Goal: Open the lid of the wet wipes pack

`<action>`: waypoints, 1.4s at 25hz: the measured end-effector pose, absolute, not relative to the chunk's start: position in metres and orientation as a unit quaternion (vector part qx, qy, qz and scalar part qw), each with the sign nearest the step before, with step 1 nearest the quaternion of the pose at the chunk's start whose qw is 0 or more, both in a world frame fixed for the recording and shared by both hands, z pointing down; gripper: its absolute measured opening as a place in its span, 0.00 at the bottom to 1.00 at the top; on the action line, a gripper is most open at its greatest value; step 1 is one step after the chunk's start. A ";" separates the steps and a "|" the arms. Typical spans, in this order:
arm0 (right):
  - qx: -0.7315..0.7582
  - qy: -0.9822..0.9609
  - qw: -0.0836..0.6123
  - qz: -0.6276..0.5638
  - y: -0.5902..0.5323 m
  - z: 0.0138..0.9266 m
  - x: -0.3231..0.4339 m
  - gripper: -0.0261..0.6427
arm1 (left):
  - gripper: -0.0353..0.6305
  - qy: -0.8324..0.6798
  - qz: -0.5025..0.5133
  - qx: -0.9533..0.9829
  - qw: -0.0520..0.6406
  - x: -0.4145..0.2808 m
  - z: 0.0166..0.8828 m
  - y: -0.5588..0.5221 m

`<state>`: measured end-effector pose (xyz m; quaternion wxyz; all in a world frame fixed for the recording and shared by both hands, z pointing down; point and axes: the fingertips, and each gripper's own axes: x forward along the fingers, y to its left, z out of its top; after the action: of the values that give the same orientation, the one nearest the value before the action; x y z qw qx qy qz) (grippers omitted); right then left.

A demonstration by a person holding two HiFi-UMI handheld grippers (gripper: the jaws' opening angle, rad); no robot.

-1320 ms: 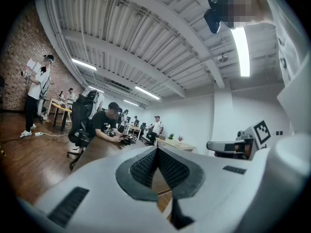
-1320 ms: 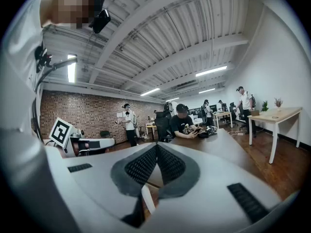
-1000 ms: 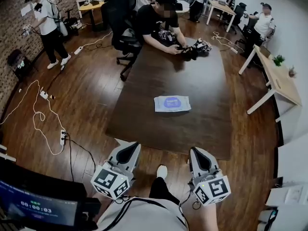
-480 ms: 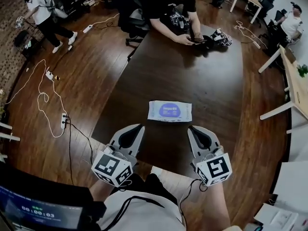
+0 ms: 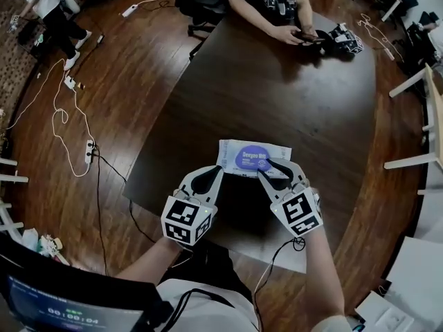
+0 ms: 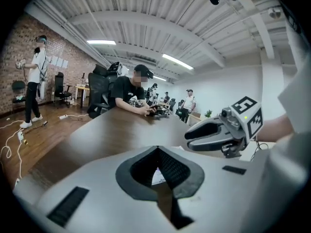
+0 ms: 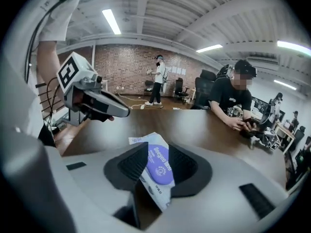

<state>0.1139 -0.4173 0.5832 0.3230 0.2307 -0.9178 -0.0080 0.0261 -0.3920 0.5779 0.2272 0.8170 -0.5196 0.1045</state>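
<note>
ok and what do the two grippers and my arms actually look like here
The left gripper and right gripper are pale grey tapered shells with dark ribbed pads inside. Each carries a cube printed with black-and-white square markers, the left one and the right one. A thin black cable trails from the right gripper. You're wearing a white short-sleeved shirt.

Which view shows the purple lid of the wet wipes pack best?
The right gripper view: the purple lid is close and large. The head view shows it small, from above. The left gripper view shows only a white sliver of the pack, no lid.
</note>
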 end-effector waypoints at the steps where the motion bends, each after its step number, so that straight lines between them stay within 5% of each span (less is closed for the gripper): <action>1: 0.219 -0.913 0.343 -0.018 -0.422 0.594 0.111 0.23 | 0.05 -0.520 0.106 0.814 0.235 0.027 0.587 -0.397; 7: 0.138 -0.892 0.429 -0.037 -0.437 0.654 0.104 0.49 | 0.05 -0.516 0.127 0.800 0.280 0.039 0.636 -0.418; 10: 0.103 -0.885 0.452 -0.032 -0.443 0.669 0.102 0.54 | 0.05 -0.509 0.133 0.797 0.297 0.043 0.648 -0.426; 16: 0.037 -0.884 0.465 0.040 -0.445 0.685 0.098 0.54 | 0.05 -0.497 0.158 0.779 0.348 0.046 0.673 -0.432; 24: 0.031 -0.892 0.330 0.309 -0.458 0.660 0.101 0.54 | 0.05 -0.483 0.206 0.783 0.334 0.050 0.681 -0.433; 28: 0.151 -0.916 0.257 0.269 -0.507 0.630 0.117 0.53 | 0.05 -0.487 0.202 0.785 0.324 0.049 0.680 -0.434; 35: 0.327 -0.895 0.247 0.175 -0.551 0.644 0.148 0.46 | 0.05 -0.506 0.146 0.806 0.270 0.039 0.664 -0.428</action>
<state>0.1484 -0.5506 0.6438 0.2471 0.3265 -0.8954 0.1748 0.0392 -0.4276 0.6641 0.2697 0.8062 -0.5058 0.1465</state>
